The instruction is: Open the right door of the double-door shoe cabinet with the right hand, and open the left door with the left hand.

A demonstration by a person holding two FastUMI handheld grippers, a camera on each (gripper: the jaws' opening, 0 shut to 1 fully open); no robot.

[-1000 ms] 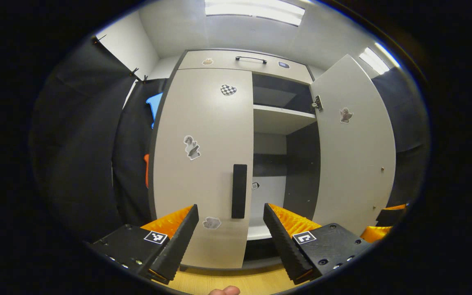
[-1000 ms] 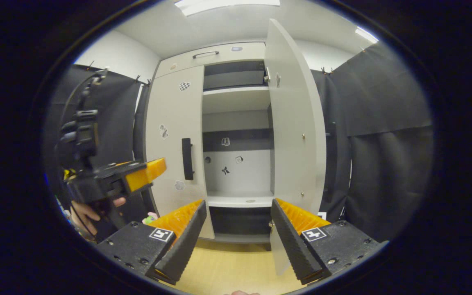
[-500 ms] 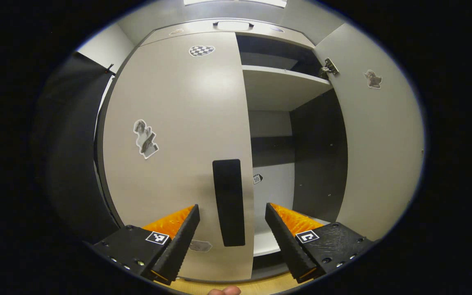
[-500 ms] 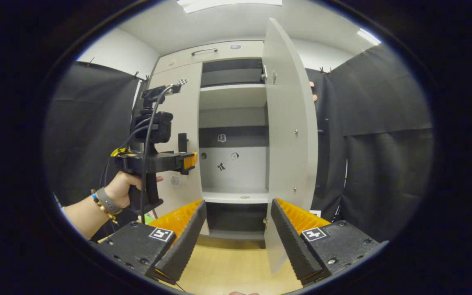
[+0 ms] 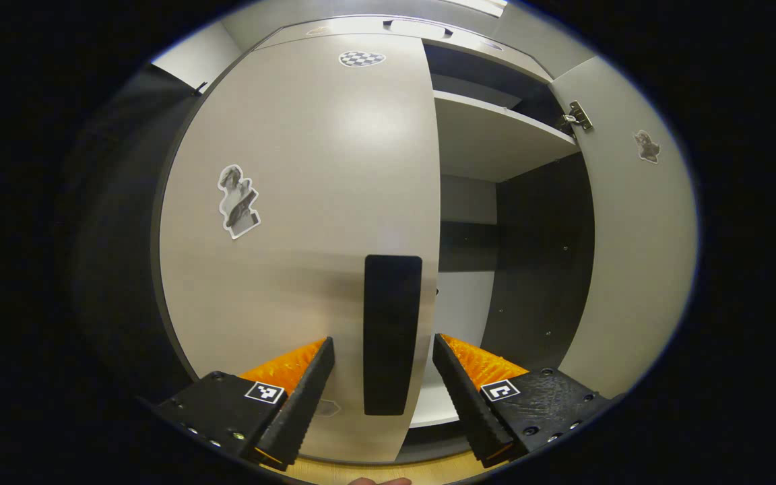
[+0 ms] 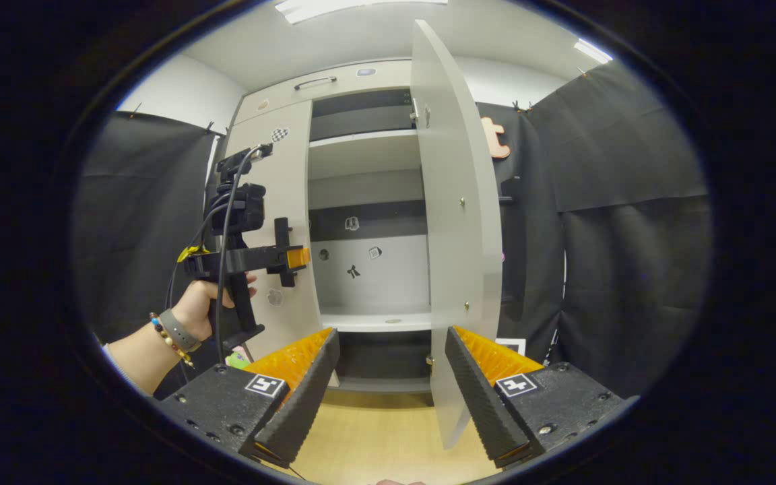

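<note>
Standing before a pale grey double-door shoe cabinet [image 6: 361, 222], a person held a two-finger gripper in each hand. The right door [image 6: 459, 229] stood swung wide open, edge-on in the right gripper view, baring a shelf [image 6: 364, 145] and a white back panel with small stickers. The left door [image 5: 294, 222] was closed, flush with the cabinet front, a checkered sticker [image 5: 362, 58] near its top and a cut-out figure sticker [image 5: 238, 201] further down.

The left gripper [image 5: 382, 397] was close to the left door with its fingers spread apart, one on either side of the black vertical handle [image 5: 391, 333], not touching it. In the right gripper view a hand [image 6: 209, 303] wearing a beaded bracelet held that tool level at the handle.

The right gripper [image 6: 391, 397] was further back over the wooden floor [image 6: 374, 438], near the open door's bottom edge, its fingers apart and holding nothing.
</note>
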